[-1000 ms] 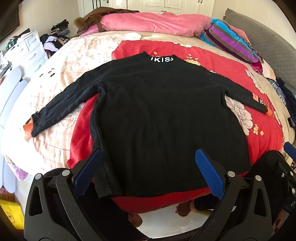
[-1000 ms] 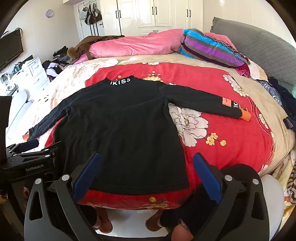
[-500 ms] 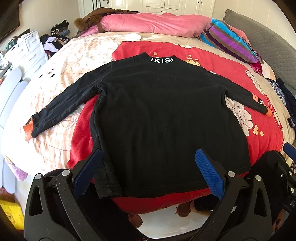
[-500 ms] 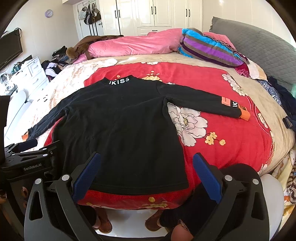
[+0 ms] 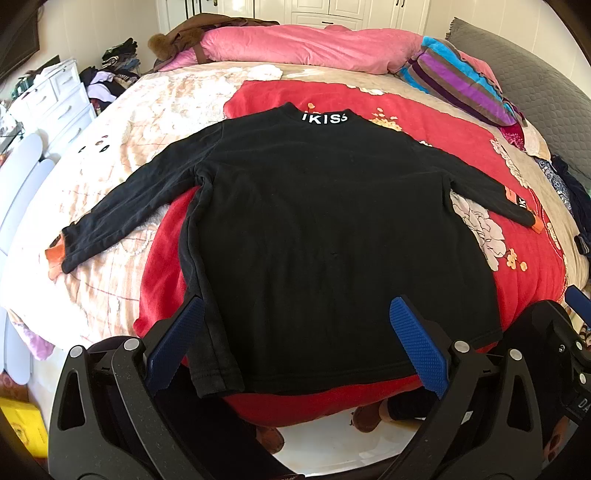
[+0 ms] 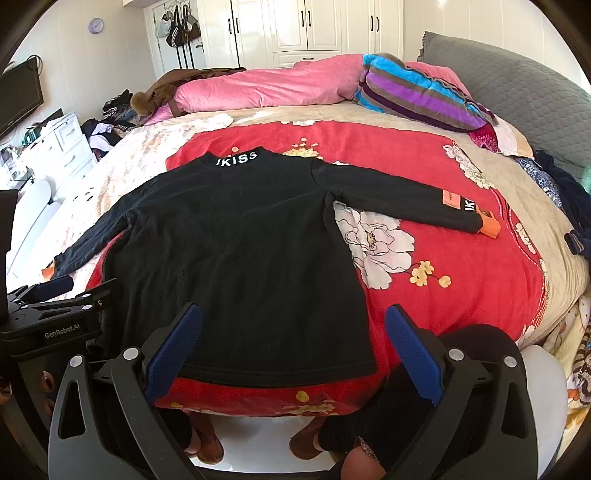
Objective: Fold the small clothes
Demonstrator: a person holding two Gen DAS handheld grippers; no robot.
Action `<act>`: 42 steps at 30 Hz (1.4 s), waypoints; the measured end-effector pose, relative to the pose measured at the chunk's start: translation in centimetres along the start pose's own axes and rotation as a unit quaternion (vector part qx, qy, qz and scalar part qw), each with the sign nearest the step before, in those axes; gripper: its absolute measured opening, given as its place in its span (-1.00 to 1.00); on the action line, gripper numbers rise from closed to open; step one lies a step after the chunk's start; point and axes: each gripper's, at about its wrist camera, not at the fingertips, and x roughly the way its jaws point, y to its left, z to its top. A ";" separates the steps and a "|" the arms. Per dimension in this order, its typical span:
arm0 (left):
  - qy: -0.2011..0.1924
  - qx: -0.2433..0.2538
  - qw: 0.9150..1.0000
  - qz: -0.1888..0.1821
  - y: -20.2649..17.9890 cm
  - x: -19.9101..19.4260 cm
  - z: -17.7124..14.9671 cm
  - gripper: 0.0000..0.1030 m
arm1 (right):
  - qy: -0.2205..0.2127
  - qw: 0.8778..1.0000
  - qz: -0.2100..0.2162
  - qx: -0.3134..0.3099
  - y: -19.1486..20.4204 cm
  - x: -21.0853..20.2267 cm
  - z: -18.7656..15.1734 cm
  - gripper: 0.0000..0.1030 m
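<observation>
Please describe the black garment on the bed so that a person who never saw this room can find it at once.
On the wide bed, look at the red flowered blanket over its near half. The black long-sleeved top lies flat there, sleeves spread, hem toward the bed's near edge. Unlike the other clothes nearby, it has a white-lettered collar and orange cuffs.

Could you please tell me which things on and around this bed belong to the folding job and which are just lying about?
For the job:
black long-sleeved top, spread flat
left gripper, open
right gripper, open

Lying about:
red floral blanket under the top
pink duvet
striped cushion
brown coat
</observation>
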 end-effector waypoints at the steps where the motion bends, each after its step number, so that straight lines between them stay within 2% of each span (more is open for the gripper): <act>1: 0.000 0.000 1.000 0.000 0.0 0.0 0.0 0.84 | 0.000 1.000 0.000 0.000 0.0 0.0 0.1 0.92; 19: 0.005 -0.002 1.000 0.004 0.2 0.9 0.1 0.84 | -0.002 1.000 -0.001 -0.011 0.2 1.0 0.4 0.92; 42: 0.007 -0.007 1.000 0.015 -1.2 4.2 5.1 0.84 | -0.011 1.000 -0.008 -0.007 -0.9 5.7 6.4 0.92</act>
